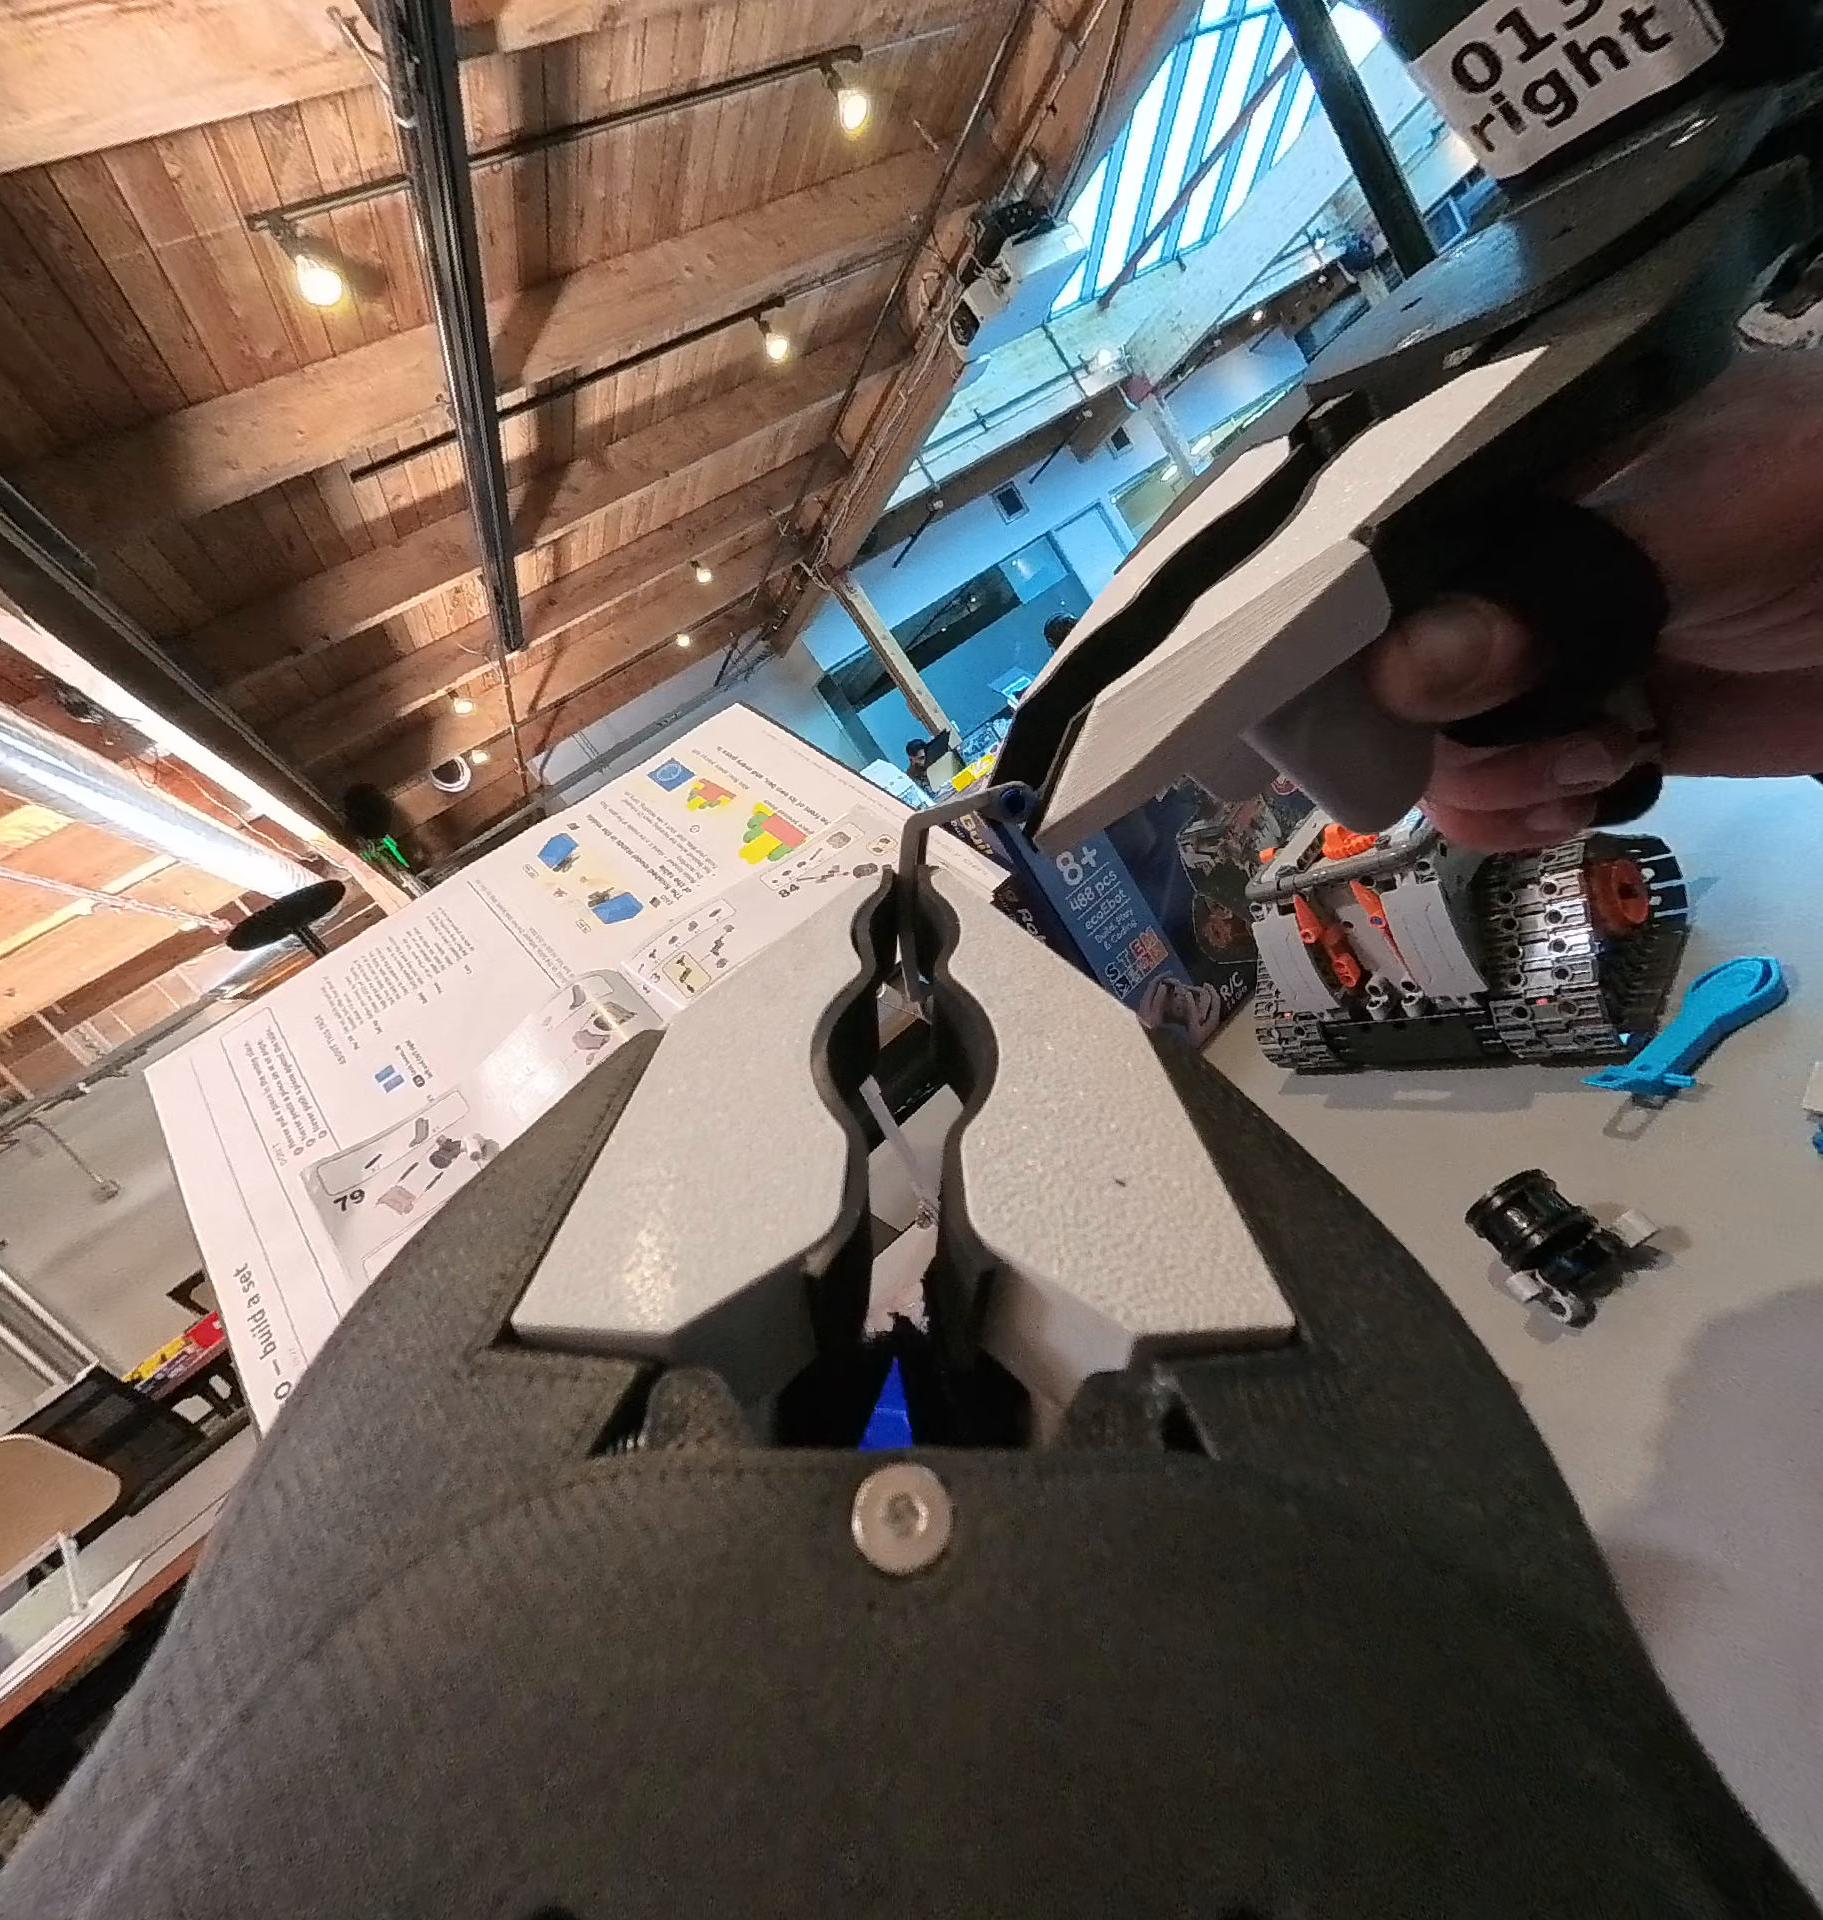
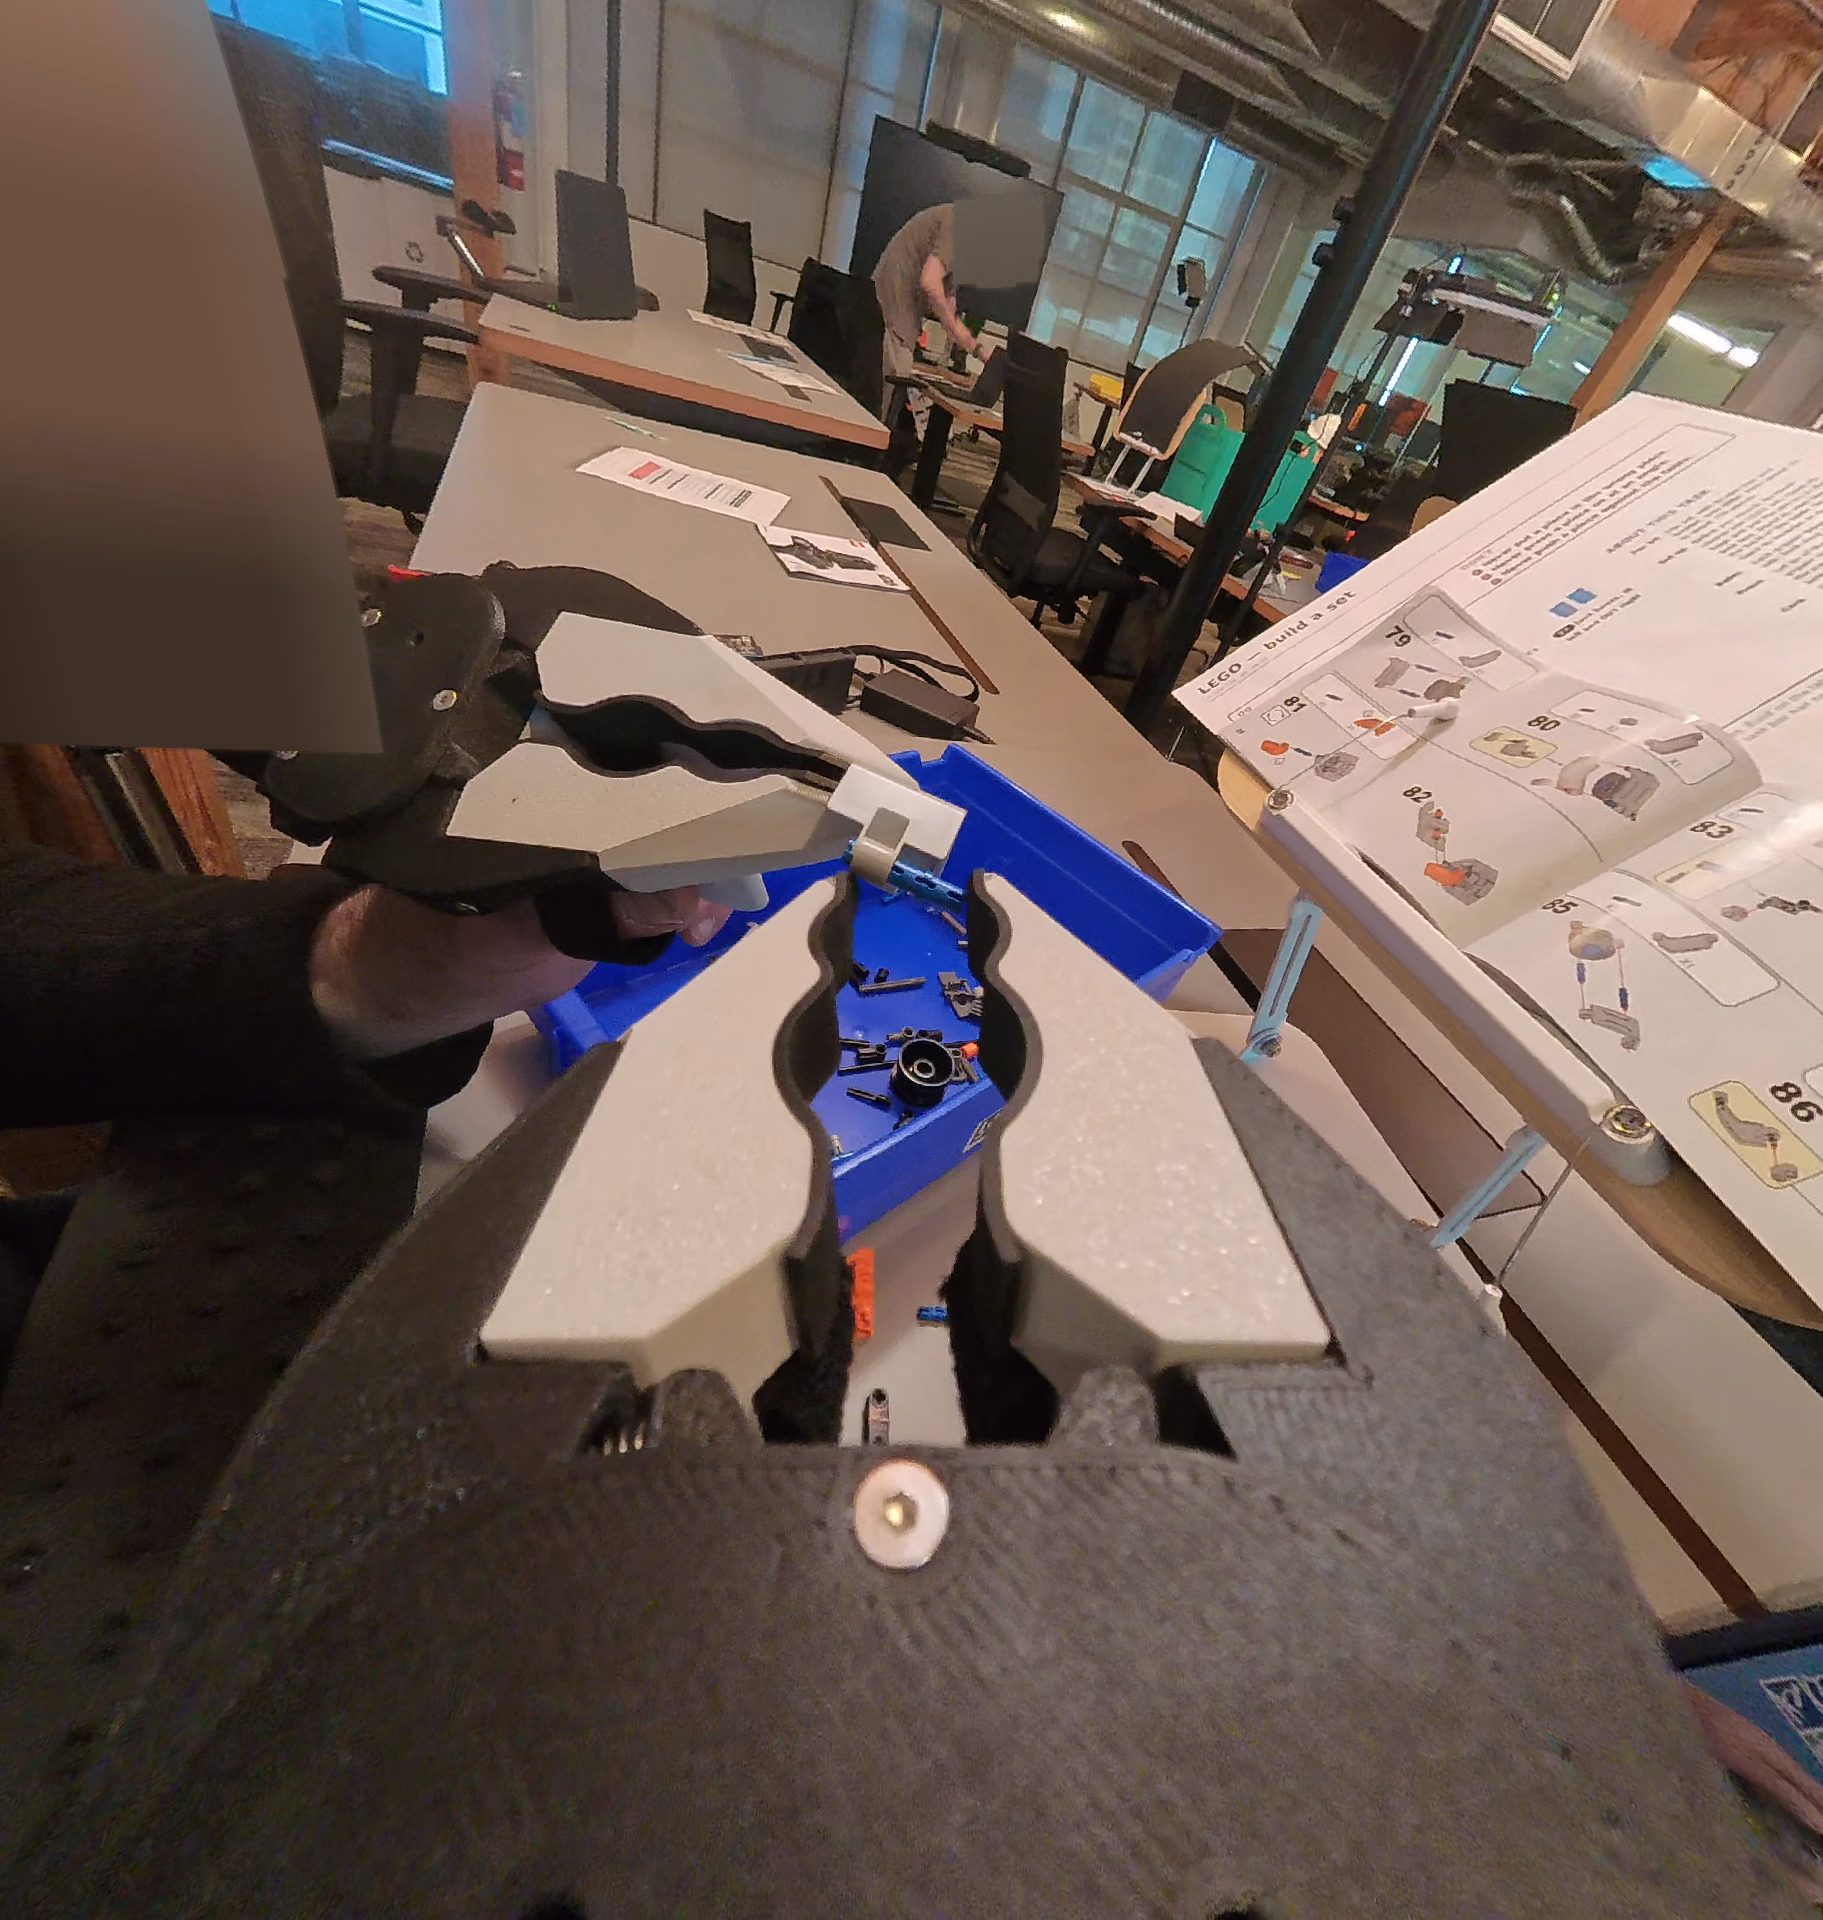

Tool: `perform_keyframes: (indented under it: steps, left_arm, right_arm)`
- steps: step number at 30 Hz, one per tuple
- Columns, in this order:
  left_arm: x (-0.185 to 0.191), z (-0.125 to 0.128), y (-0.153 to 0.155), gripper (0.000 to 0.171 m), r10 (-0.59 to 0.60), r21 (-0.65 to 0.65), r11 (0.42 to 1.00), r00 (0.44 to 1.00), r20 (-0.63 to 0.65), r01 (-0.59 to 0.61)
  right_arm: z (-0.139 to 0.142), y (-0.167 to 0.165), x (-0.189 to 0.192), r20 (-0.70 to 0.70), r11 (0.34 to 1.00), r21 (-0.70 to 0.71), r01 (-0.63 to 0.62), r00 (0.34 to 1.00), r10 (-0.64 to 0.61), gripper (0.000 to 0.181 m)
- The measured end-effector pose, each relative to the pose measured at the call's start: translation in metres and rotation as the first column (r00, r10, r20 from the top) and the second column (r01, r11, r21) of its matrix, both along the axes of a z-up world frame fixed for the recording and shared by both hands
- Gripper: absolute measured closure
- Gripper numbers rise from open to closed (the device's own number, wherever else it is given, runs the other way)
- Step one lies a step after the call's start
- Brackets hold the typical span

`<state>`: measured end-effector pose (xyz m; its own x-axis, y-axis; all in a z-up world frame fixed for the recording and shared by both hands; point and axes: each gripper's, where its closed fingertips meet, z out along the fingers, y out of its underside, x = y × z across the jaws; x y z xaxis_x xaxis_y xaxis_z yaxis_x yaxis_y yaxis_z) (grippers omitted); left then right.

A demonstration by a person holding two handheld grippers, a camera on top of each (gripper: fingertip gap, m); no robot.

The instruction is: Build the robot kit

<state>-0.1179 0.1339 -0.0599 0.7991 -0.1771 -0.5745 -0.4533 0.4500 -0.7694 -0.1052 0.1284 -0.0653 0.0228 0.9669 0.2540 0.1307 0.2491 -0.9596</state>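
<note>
My left gripper (image 1: 912,899) is shut on a thin grey bent building piece (image 1: 922,847) that sticks up past its fingertips. A small blue pin (image 1: 1011,798) sits at the piece's far end. My right gripper (image 1: 1026,805), held by a gloved hand, comes in from the upper right with its tips at that pin. In the right wrist view my right gripper (image 2: 912,883) is open, and the blue pin end (image 2: 922,883) lies between its tips. The left gripper (image 2: 834,805) reaches in from the left holding the grey piece (image 2: 886,826) above a blue bin (image 2: 1073,883).
The bin holds several small dark parts and a black round part (image 2: 922,1070). An open instruction booklet (image 2: 1561,748) rests on a tilted stand. A tracked toy vehicle (image 1: 1458,956), its box (image 1: 1125,935), a blue lever tool (image 1: 1696,1029) and a black wheel part (image 1: 1541,1236) lie on the grey table. Left and right tips are no more than a few centimetres apart. About 25 cm separates my right fingertips from the tracked toy vehicle (image 1: 1458,956).
</note>
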Motion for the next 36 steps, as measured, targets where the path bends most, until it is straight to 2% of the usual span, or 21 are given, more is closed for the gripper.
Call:
perform_keyframes:
  steps: [9,17,30,36]
  left_arm:
    - [0.0007,-0.0009,0.0006,0.171,0.005,0.002,1.000,1.000,-0.003,-0.005]
    - [0.0006,-0.0012,0.0013,0.171,0.083,0.034,0.996,0.994,-0.066,-0.081]
    - [0.0010,-0.0038,0.0031,0.171,0.103,0.025,0.995,0.991,-0.081,-0.101]
    - [0.0015,-0.0047,0.0036,0.171,0.158,0.047,0.987,0.980,-0.121,-0.153]
  right_arm:
    - [-0.0011,0.0016,0.0011,0.013,1.000,0.023,0.018,1.000,-0.018,0.165]
    - [-0.0031,0.0026,0.0012,0.028,1.000,-0.009,0.029,0.999,-0.028,0.162]
    - [-0.0059,0.0044,0.0013,0.045,0.999,-0.014,0.040,0.998,-0.039,0.161]
    - [-0.0074,0.0059,0.0017,0.050,0.998,-0.032,0.050,0.998,-0.048,0.162]
